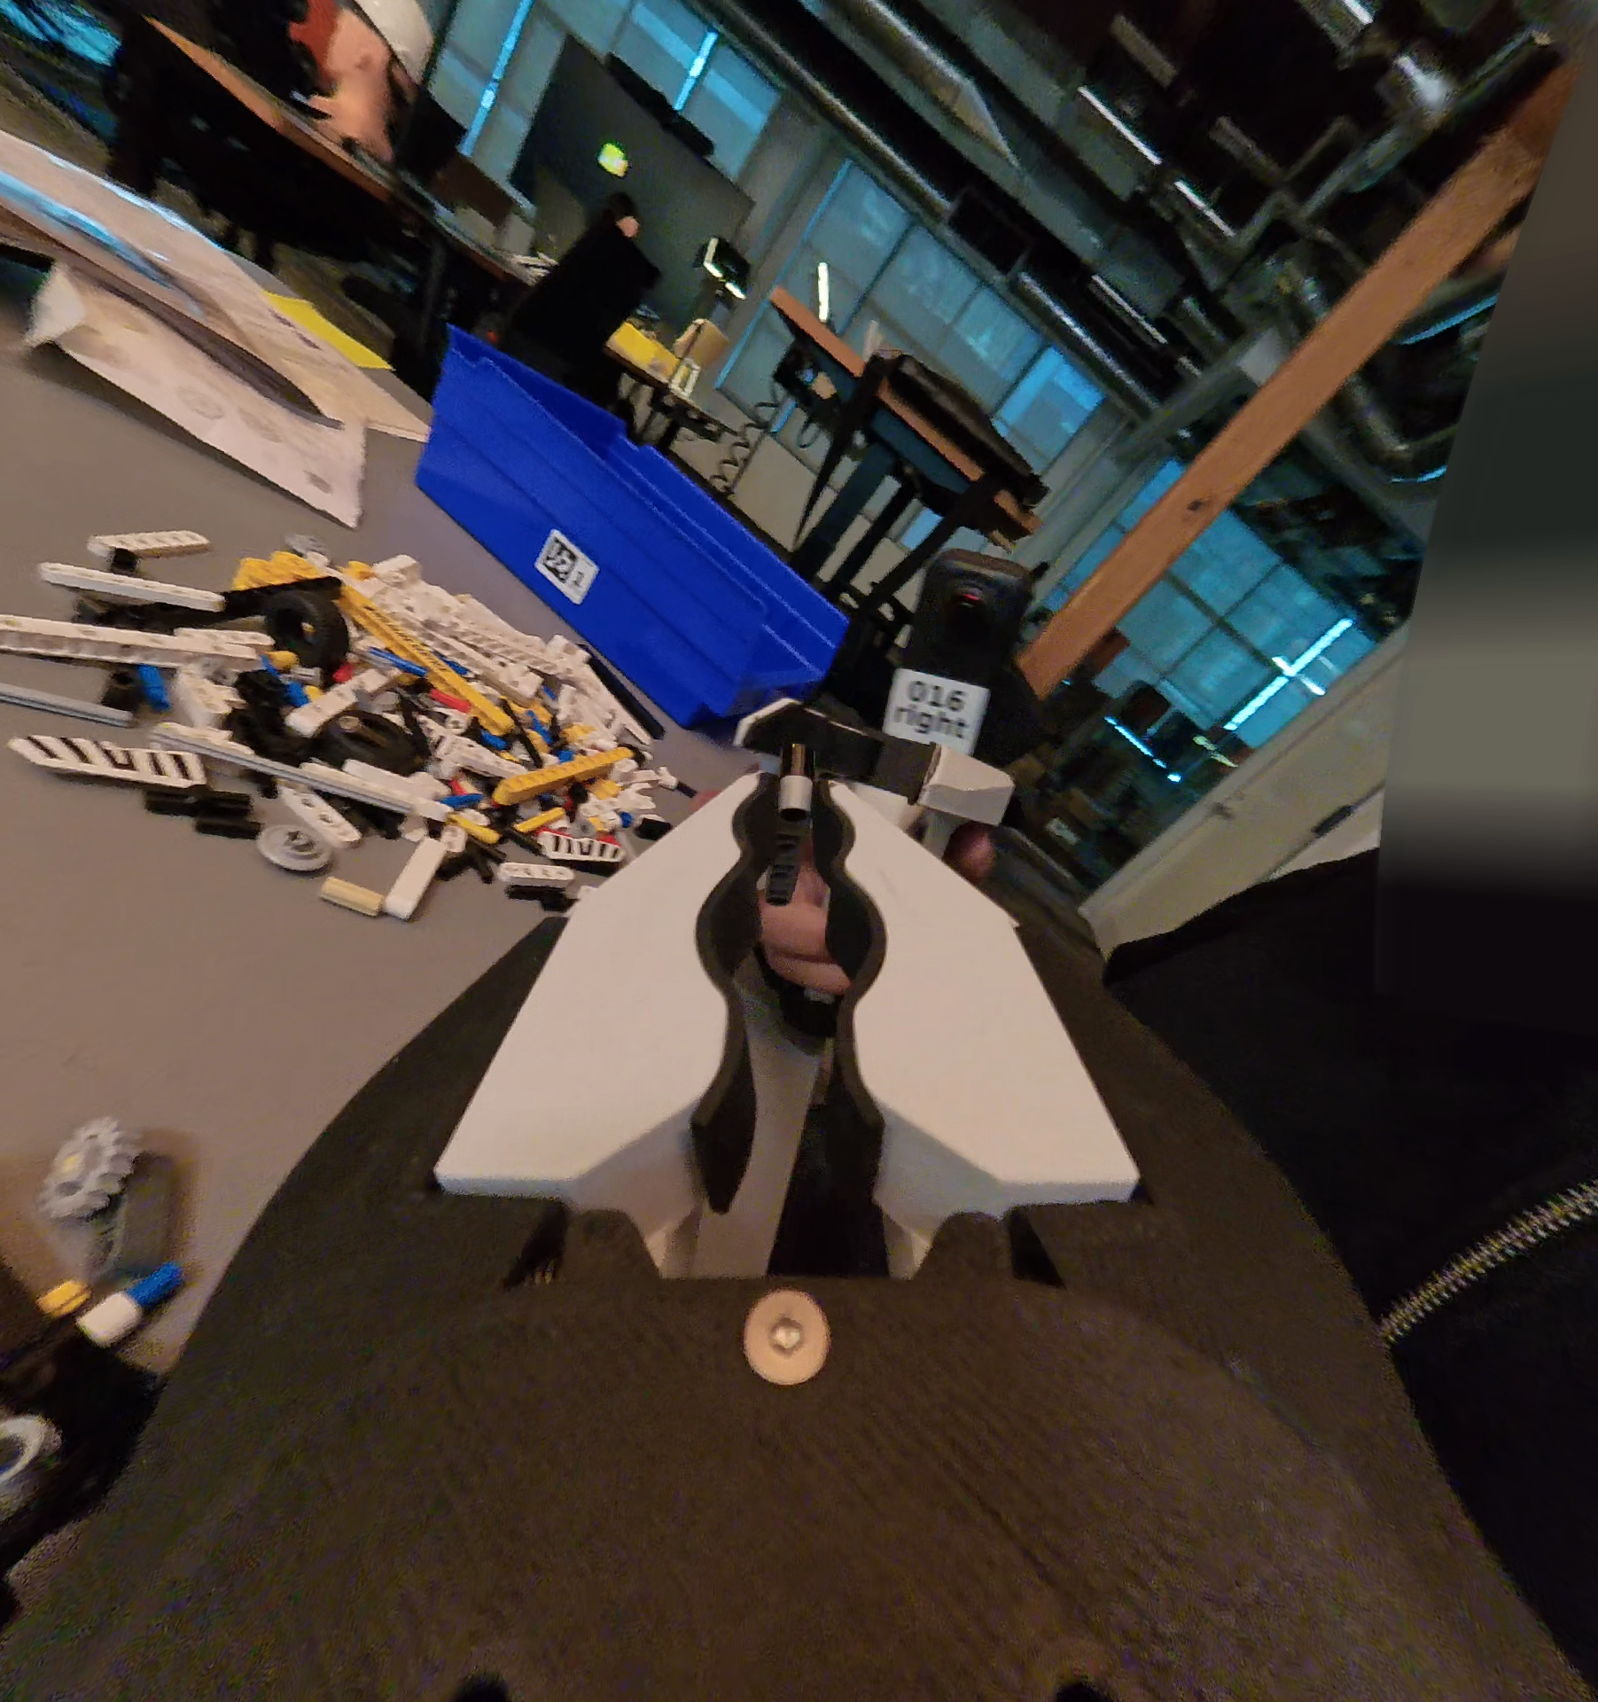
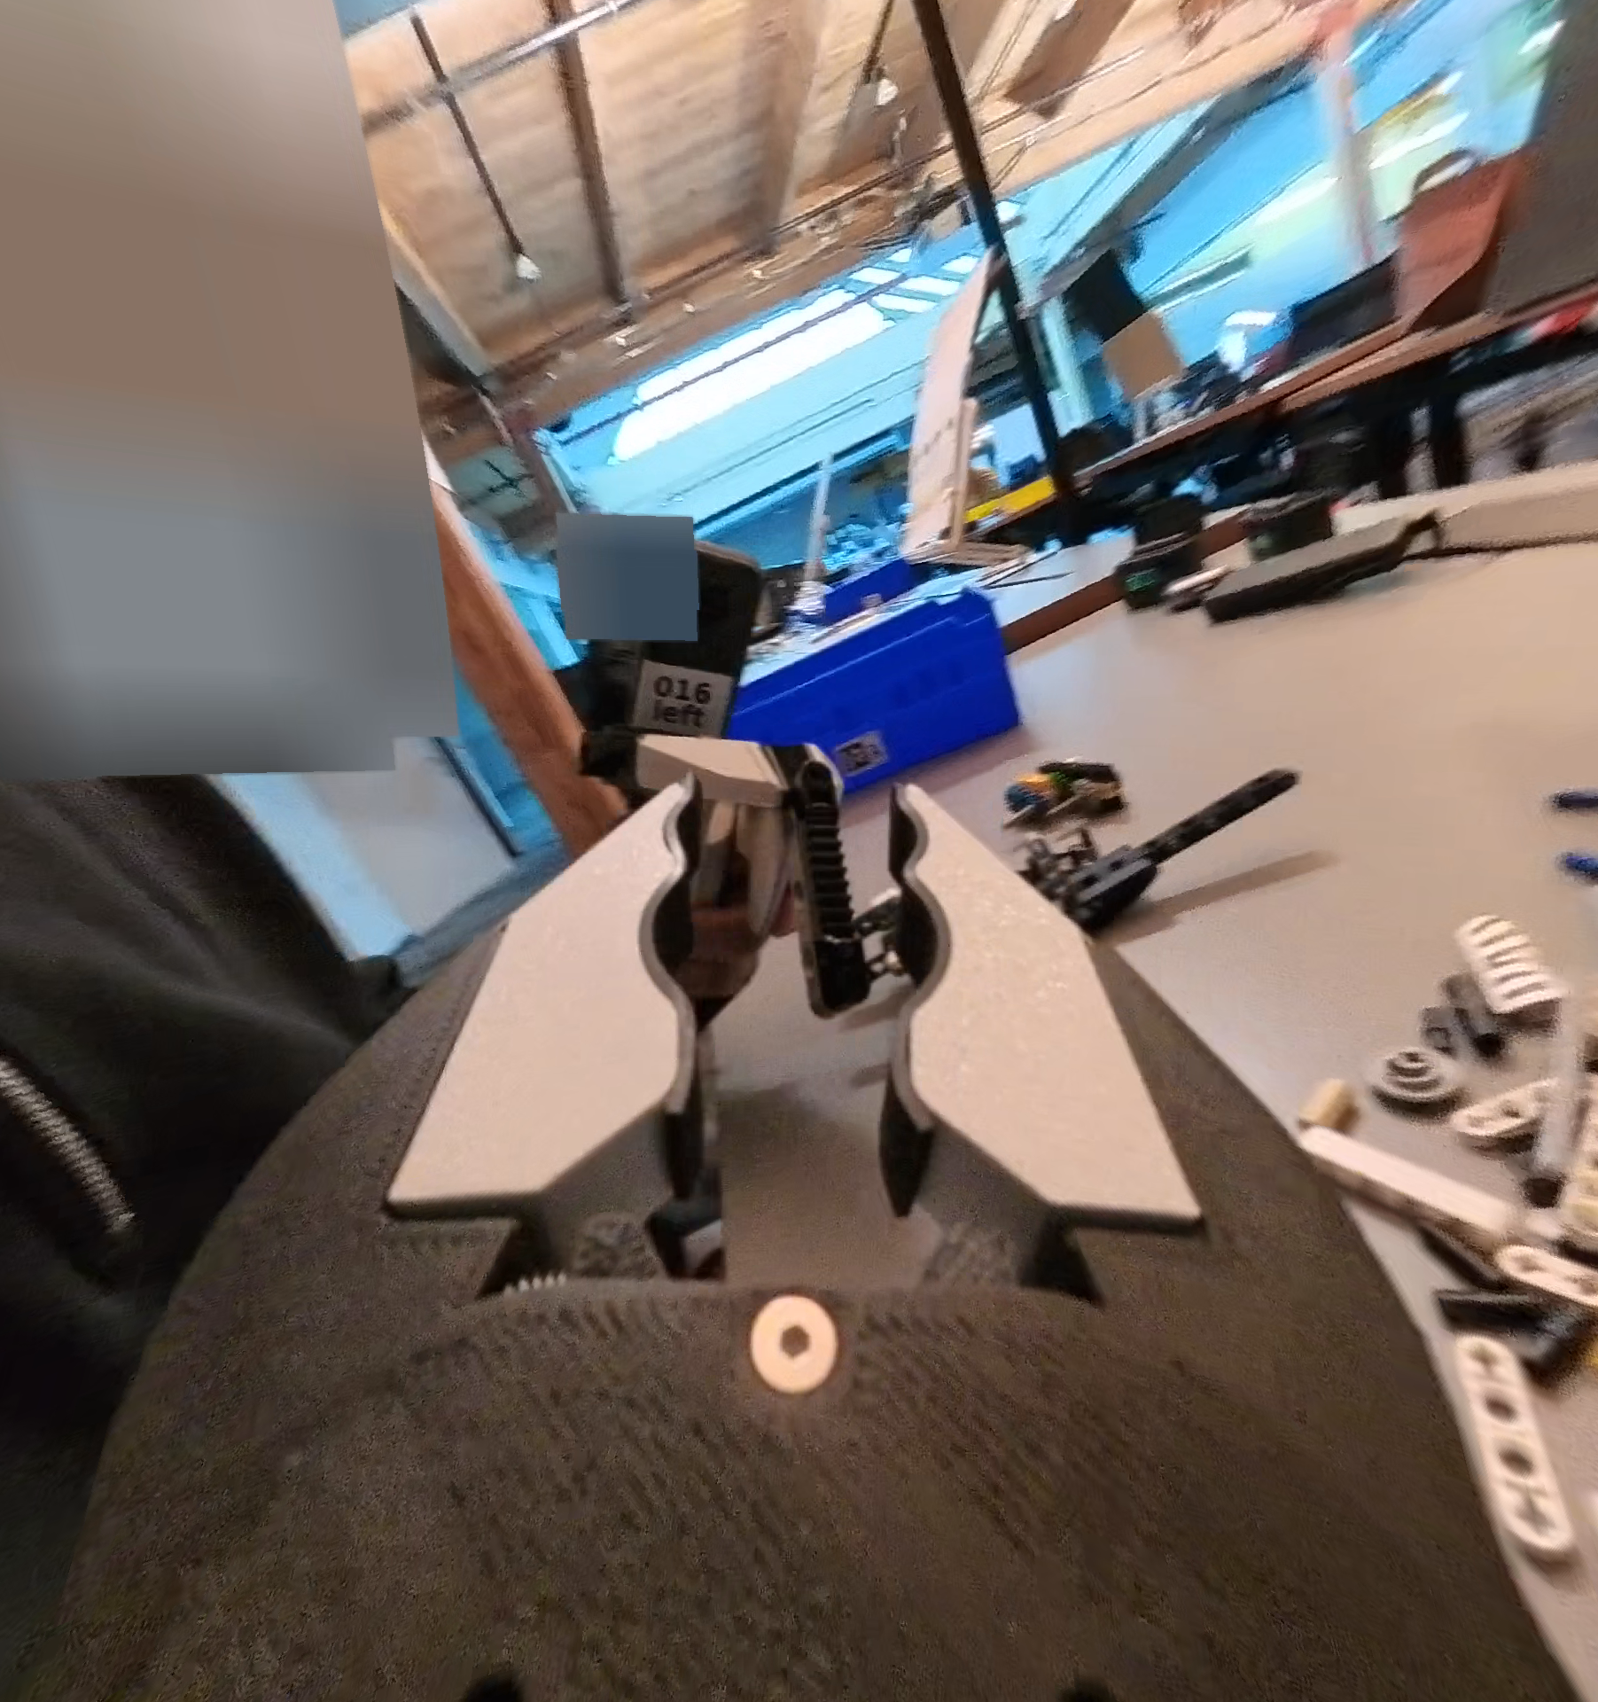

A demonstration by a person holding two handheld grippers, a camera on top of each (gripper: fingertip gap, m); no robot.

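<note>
Black toothed plastic is what I find clamped in my left gripper (image 1: 790, 810): a slim rack piece (image 1: 784, 852) with a small grey sleeve (image 1: 793, 794) at its far end, the two fingers (image 1: 869, 833) drawn narrow and pressing on it from both sides. From the right wrist view the same rack piece (image 2: 830, 884) stands nearly upright, held at its upper end by the left gripper (image 2: 781, 783), its lower end hanging in the space between my right fingers.

My right gripper (image 2: 790, 810) stands with its fingers (image 2: 970, 884) wide apart. The rack piece lies between them, nearer the right-hand finger, with a clear gap to the left-hand one; I cannot confirm any pad pressing on it. In the left wrist view the right gripper (image 1: 869, 751) sits just beyond my left fingertips, tips facing mine.

Both grippers are held above a grey desk (image 1: 132, 967). On it, to the left, lies a heap of loose building pieces (image 1: 344, 700) in white, yellow, black and blue. A blue bin (image 1: 611, 543) stands beyond the heap, and printed sheets (image 1: 196, 368) lie farther back. A grey gear (image 1: 90, 1165) lies near the lower left edge of that view. A black assembly (image 2: 1163, 856) rests on the desk to the right of my right fingers.
</note>
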